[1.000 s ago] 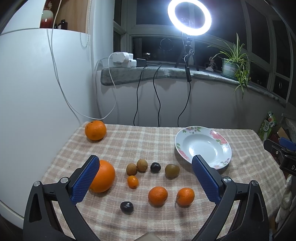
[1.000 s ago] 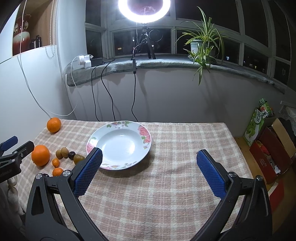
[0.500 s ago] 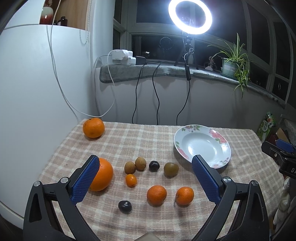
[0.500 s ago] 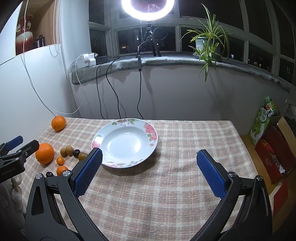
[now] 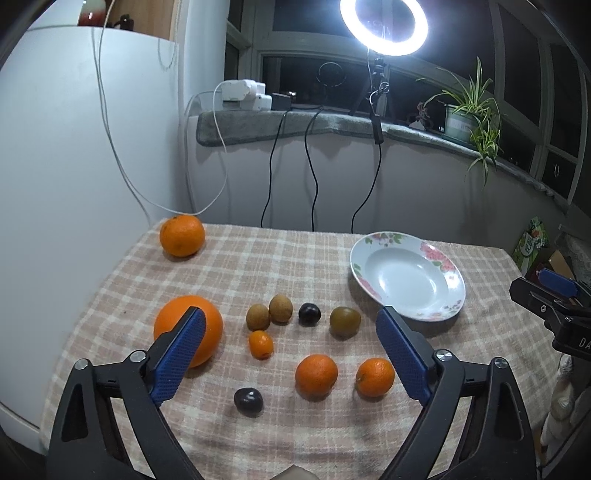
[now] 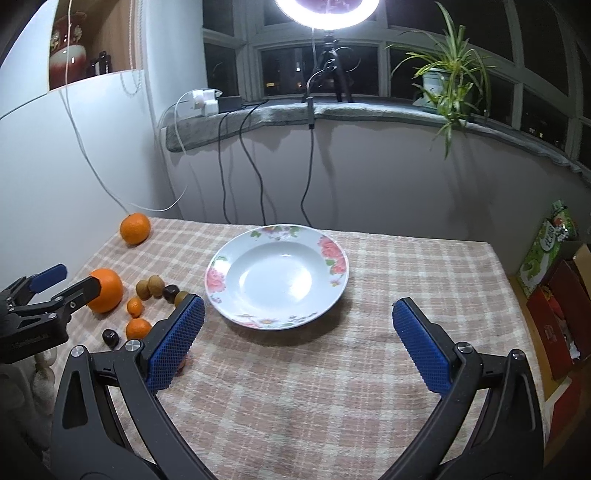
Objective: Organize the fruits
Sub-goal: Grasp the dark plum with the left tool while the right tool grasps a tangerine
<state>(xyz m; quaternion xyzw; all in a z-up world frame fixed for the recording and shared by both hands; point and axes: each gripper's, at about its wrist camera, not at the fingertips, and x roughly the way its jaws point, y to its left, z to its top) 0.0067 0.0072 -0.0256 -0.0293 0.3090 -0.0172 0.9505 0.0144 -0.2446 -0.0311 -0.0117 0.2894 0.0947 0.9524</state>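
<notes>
A flowered white plate (image 5: 448, 273) (image 6: 334, 254) lies empty on the checked tablecloth. Left of it lie loose fruits: a large orange (image 5: 207, 321) (image 6: 109, 291), a far orange (image 5: 182, 235) (image 6: 135, 228), two mandarins (image 5: 316, 374) (image 5: 375, 376), a tiny orange fruit (image 5: 261, 344), two brown kiwis (image 5: 269, 314), a green-brown fruit (image 5: 345, 321) and two dark plums (image 5: 309, 314) (image 5: 248, 400). My left gripper (image 5: 290, 354) is open and empty above the near fruits. My right gripper (image 6: 295, 339) is open and empty in front of the plate.
A white cabinet (image 5: 74, 166) stands along the table's left side. Cables hang from a windowsill (image 5: 332, 125) behind, with a ring light (image 5: 384, 26) and a potted plant (image 6: 443, 85). Boxes (image 6: 554, 295) stand on the floor to the right.
Both grippers have drifted slightly; the right view has swung left, so the plate sits more to the centre. Nothing was grasped.
</notes>
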